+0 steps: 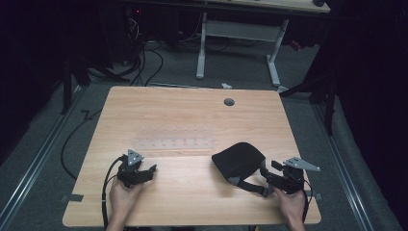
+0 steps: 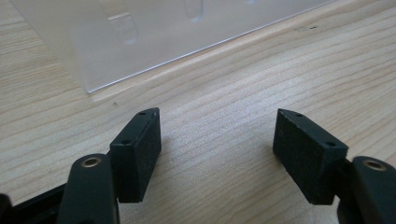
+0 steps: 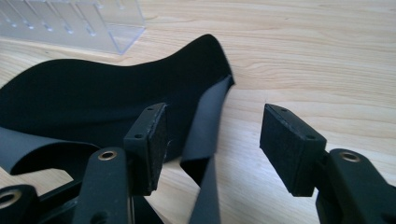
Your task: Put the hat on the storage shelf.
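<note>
A black fabric mask (image 1: pixel 239 159) with a grey inner side lies on the wooden table (image 1: pixel 192 110), right of centre. Its black strap (image 1: pixel 250 185) trails toward my right gripper (image 1: pixel 267 177). In the right gripper view the mask (image 3: pixel 93 102) spreads out to the left, and the strap (image 3: pixel 205 135) runs up between the jaws of the right gripper (image 3: pixel 215 112), which stand open around it without closing. My left gripper (image 1: pixel 149 171) rests low at the front left. It is open (image 2: pixel 217 116) over bare wood, holding nothing.
A clear plastic rack (image 1: pixel 173 143) with small slots lies across the table's middle, just beyond both grippers (image 2: pixel 140 42) (image 3: pixel 70 23). A grey cable hole (image 1: pixel 229 102) sits near the far edge. Beyond the table stand a white-legged desk (image 1: pixel 240 29) and floor cables (image 1: pixel 144 62).
</note>
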`<state>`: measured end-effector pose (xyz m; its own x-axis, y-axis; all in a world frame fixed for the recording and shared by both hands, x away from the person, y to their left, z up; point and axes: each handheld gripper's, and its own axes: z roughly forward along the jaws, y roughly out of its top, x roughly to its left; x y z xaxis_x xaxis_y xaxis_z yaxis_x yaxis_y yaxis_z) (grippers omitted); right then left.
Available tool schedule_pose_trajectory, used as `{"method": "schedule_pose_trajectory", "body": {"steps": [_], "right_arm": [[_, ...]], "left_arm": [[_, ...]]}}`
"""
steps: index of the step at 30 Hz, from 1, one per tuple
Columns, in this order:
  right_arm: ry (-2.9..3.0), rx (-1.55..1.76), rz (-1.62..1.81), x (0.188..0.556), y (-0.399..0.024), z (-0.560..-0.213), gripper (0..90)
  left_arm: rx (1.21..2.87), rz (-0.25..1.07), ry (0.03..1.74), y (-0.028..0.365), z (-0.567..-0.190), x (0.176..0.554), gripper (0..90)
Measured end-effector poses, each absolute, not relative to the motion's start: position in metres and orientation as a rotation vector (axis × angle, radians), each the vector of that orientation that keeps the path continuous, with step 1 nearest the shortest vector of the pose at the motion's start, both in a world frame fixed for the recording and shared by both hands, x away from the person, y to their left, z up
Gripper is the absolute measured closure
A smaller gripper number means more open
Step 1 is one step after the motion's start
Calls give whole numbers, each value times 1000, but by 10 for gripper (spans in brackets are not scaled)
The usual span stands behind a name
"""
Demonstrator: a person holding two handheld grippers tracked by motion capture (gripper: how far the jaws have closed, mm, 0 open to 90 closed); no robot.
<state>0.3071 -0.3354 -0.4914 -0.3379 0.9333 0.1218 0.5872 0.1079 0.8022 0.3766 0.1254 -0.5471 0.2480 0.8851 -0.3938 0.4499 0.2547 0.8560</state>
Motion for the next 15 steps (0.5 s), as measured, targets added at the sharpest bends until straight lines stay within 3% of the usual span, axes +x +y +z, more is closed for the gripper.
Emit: {"method": "schedule_pose_trajectory", "body": {"steps": [15], "right_arm": [[2048,1529,1159,329,-325,-503,408]], "left_arm": [[1369,479,1376,125,-547,377,328]]}}
